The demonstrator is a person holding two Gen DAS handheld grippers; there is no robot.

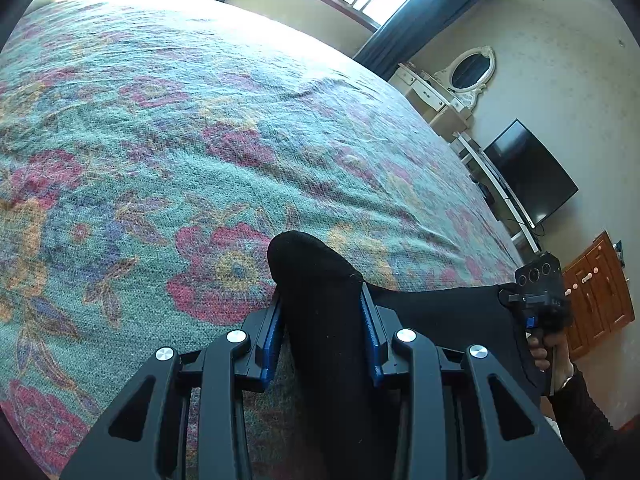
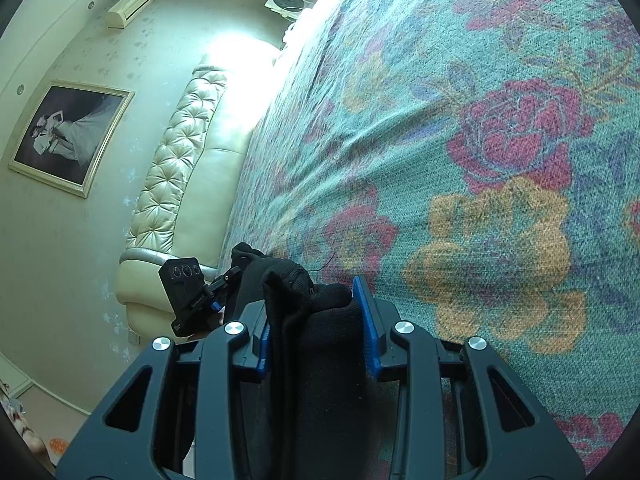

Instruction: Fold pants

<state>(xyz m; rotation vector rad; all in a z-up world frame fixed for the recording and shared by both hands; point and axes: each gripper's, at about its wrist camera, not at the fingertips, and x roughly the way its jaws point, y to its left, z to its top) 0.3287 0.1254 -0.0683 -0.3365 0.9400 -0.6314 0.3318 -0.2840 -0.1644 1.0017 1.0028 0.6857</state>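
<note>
Beyond the pants (image 1: 320, 280), the bed (image 1: 160, 140) lies bare to its edges; our left tool (image 1: 322, 320) and right tool (image 2: 318, 320) each clamp their black fabric.

Showing plain black: the pants (image 1: 320, 304), bunched between blue pads (image 1: 269, 344) on the black left gripper (image 1: 320, 320); same black cloth and blue pads on the black right gripper (image 2: 316, 320). Spreading teal under it all, the bedspread (image 1: 180, 128), carrying crimson roses, orange blooms and violet leaves. Glowing cream along the tufted headboard (image 2: 180, 152), hanging navy at the curtains (image 1: 416, 24), standing reddish-brown at the wooden cabinet (image 1: 600, 300), gleaming black on the television (image 1: 528, 176).
</note>
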